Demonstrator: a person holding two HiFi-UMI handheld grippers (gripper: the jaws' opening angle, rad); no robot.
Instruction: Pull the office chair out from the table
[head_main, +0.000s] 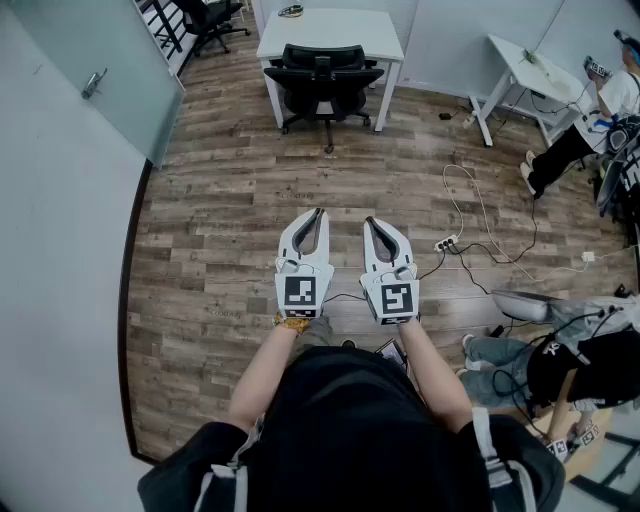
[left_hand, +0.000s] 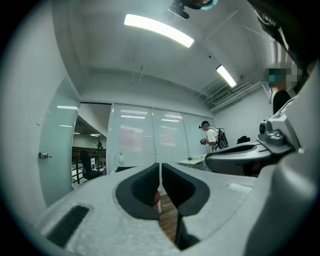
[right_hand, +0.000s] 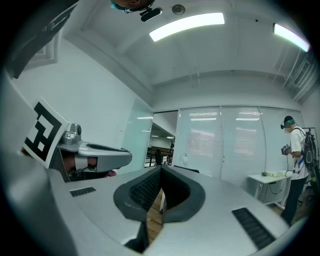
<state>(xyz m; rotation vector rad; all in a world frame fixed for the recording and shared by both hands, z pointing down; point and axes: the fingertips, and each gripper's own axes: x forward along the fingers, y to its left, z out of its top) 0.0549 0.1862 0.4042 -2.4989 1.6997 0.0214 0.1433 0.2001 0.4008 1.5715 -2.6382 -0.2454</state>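
Note:
A black office chair stands tucked under the front of a white table at the far end of the room. My left gripper and right gripper hover side by side over the wooden floor, well short of the chair, both pointing level toward it. Each is shut with nothing between its jaws. In the left gripper view the left gripper shows its tips touching, and in the right gripper view the right gripper looks the same. The chair is mostly hidden behind the jaws in both gripper views.
A frosted glass door lines the left wall. A second white desk stands at the right with a person beside it. Cables and a power strip lie on the floor to my right. Another person sits at the lower right.

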